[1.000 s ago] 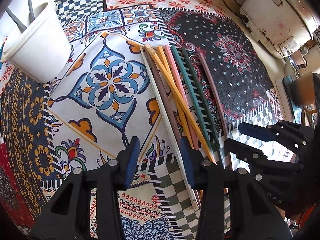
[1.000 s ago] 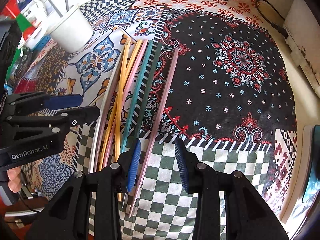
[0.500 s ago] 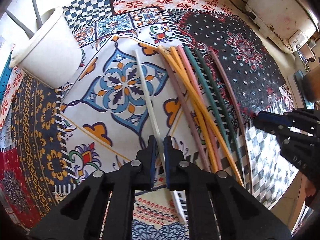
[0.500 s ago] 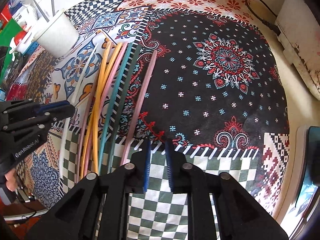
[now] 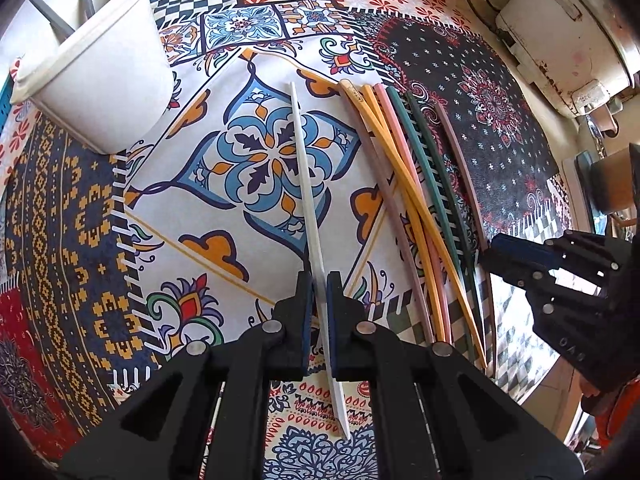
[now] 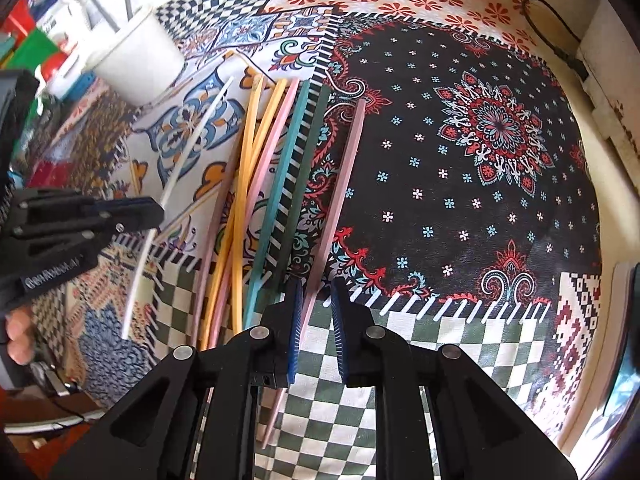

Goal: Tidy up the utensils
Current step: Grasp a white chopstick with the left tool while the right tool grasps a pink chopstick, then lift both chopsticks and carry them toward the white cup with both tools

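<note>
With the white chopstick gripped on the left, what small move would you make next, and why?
Probably carry the white chopstick toward the white plastic cup: the left gripper is shut on it, apart from the coloured chopsticks, and the cup stands open nearby.

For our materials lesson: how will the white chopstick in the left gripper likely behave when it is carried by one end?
The white chopstick is long and thin, so probably light. It looks straight in the left gripper, suggesting stiffness. Gripped near one end, it may pivot or slip, since its surface looks smooth.
</note>
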`<control>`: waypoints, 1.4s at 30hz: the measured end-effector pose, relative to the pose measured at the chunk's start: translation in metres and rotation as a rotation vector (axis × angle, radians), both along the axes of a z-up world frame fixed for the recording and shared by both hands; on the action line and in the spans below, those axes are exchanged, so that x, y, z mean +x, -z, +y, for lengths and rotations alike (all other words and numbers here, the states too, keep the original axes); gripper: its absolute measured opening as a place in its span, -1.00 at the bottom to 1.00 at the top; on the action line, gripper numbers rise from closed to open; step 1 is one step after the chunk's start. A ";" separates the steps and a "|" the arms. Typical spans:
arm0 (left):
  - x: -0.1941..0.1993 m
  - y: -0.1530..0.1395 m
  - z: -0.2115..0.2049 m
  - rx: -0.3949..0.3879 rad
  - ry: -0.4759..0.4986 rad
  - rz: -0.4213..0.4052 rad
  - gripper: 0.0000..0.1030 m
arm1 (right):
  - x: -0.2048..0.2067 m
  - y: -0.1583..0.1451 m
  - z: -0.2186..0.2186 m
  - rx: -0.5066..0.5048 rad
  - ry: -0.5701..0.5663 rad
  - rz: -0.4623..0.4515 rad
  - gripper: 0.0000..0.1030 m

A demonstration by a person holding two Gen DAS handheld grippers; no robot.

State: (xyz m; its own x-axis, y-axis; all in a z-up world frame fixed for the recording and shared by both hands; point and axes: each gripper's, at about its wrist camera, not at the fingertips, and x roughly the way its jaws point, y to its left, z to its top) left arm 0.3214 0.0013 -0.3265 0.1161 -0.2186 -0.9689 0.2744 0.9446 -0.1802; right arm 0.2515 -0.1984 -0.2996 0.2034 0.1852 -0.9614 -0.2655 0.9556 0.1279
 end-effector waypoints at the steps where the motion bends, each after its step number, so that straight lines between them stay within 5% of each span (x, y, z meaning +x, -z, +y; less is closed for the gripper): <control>1: 0.000 0.000 0.000 -0.002 0.002 0.005 -0.87 | -0.001 0.000 0.000 -0.011 -0.011 -0.007 -0.74; 8: 0.005 0.001 0.003 -0.012 0.018 0.039 -0.85 | 0.003 -0.003 -0.032 -0.045 -0.010 -0.008 -0.82; 14: 0.021 0.005 -0.003 -0.022 0.044 0.089 -0.85 | 0.030 -0.005 -0.063 0.049 0.035 0.058 -0.80; 19: 0.031 0.007 -0.001 -0.042 0.082 0.141 -0.86 | 0.048 -0.005 -0.062 0.057 0.016 0.053 -0.78; 25: 0.043 0.010 -0.009 -0.037 0.103 0.160 -0.86 | 0.048 -0.009 -0.028 -0.051 -0.053 -0.001 -0.78; 31: 0.051 0.011 -0.017 -0.017 0.100 0.147 -0.86 | 0.053 -0.008 -0.012 -0.123 -0.122 -0.030 -0.83; 42: 0.056 0.011 -0.074 0.080 0.157 -0.010 -0.92 | 0.079 -0.014 -0.027 -0.021 -0.028 -0.018 -0.88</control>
State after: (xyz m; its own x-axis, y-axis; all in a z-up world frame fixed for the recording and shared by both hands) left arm 0.3769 -0.0724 -0.3375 0.0960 -0.1572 -0.9829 0.4209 0.9012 -0.1030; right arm 0.3307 -0.2259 -0.2857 0.2161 0.1709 -0.9613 -0.2946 0.9501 0.1027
